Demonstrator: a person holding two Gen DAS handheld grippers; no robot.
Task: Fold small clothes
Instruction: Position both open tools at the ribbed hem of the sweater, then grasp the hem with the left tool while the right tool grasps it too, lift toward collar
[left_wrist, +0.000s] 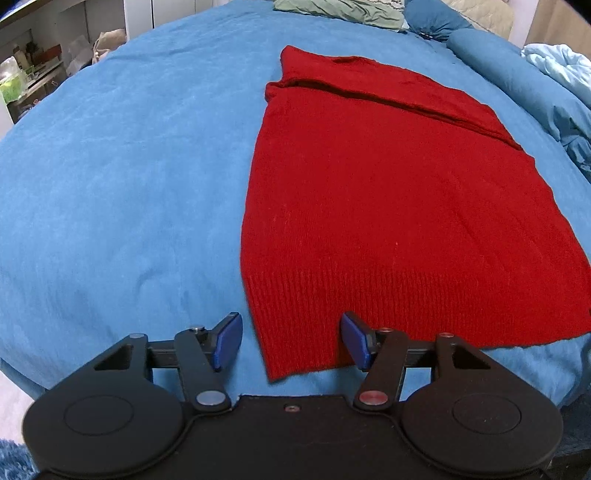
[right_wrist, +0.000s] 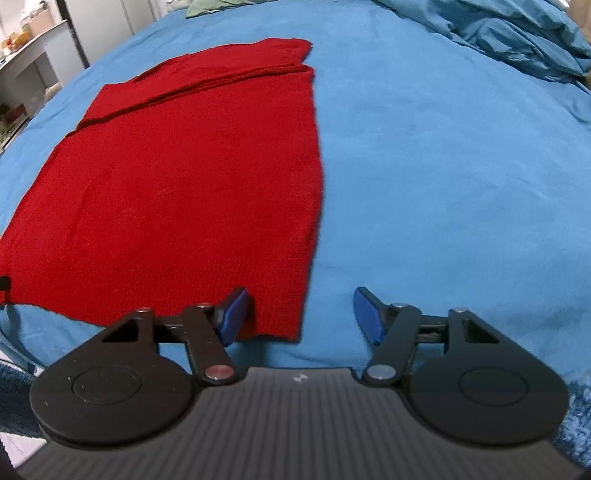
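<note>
A red knit sweater (left_wrist: 388, 206) lies flat on the blue bed cover (left_wrist: 122, 177), its sleeves folded across the far end and its ribbed hem nearest me. My left gripper (left_wrist: 291, 341) is open, its blue pads straddling the hem's near left corner. In the right wrist view the sweater (right_wrist: 184, 184) fills the left half. My right gripper (right_wrist: 301, 314) is open around the hem's near right corner, with its left pad over the fabric and its right pad over the bed cover (right_wrist: 443, 184).
A green cloth (left_wrist: 343, 11) and blue pillows (left_wrist: 491, 62) lie at the head of the bed. A crumpled light blue quilt (right_wrist: 517, 40) sits at the far right. Shelves and clutter (left_wrist: 29, 74) stand beyond the bed's left side.
</note>
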